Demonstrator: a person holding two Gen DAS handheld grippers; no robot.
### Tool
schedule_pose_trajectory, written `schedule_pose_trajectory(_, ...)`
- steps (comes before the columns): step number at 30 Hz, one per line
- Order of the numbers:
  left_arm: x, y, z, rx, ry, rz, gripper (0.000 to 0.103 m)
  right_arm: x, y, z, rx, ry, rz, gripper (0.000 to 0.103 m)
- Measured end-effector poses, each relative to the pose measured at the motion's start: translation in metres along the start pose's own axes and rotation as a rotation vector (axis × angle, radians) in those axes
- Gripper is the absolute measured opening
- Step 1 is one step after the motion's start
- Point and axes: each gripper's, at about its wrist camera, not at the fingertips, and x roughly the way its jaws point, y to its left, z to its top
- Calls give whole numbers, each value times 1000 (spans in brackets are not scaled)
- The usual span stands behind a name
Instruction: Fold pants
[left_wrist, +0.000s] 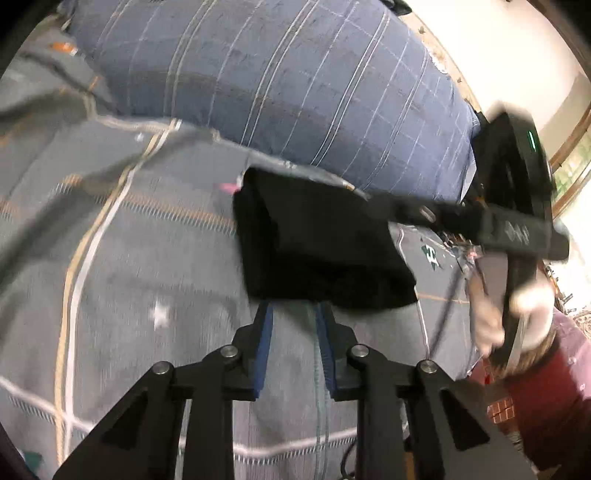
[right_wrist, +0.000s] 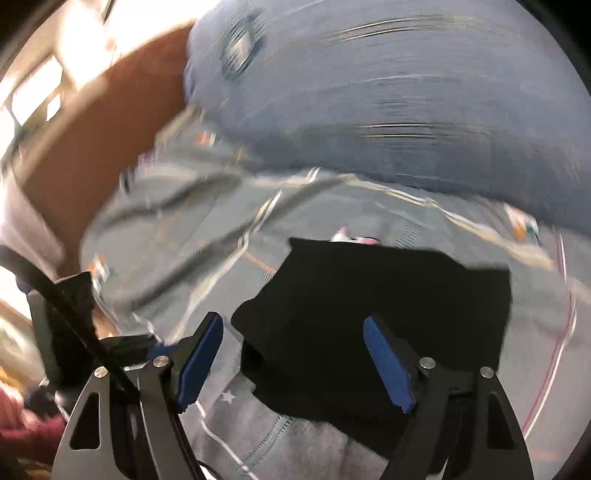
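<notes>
The black pants (left_wrist: 317, 243) lie folded into a compact bundle on the grey patterned bedspread (left_wrist: 147, 258), just in front of a blue checked pillow (left_wrist: 280, 81). My left gripper (left_wrist: 293, 310) is open with a narrow gap, empty, its blue pads just short of the bundle's near edge. My right gripper (right_wrist: 295, 328) is open wide and empty, held over the near part of the pants (right_wrist: 388, 302). In the left wrist view the right gripper's black body (left_wrist: 517, 221) reaches in from the right beside the bundle. Both views are motion-blurred.
A small pink and white item (right_wrist: 351, 236) lies just behind the pants. A brown headboard or panel (right_wrist: 110, 140) stands at the left beyond the bedspread (right_wrist: 184, 229). The pillow (right_wrist: 406, 92) fills the back. My sleeve is dark red (left_wrist: 554, 387).
</notes>
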Motion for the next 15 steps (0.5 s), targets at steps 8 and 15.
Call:
schedule_pose_trajectory(8, -26, 22, -6, -5, -55, 61, 23, 87, 54, 12, -251, 228, -222, 9)
schedule_pose_trajectory(15, -18, 6, 10, 90, -56, 4, 23, 31, 6, 23, 53, 64, 1, 9)
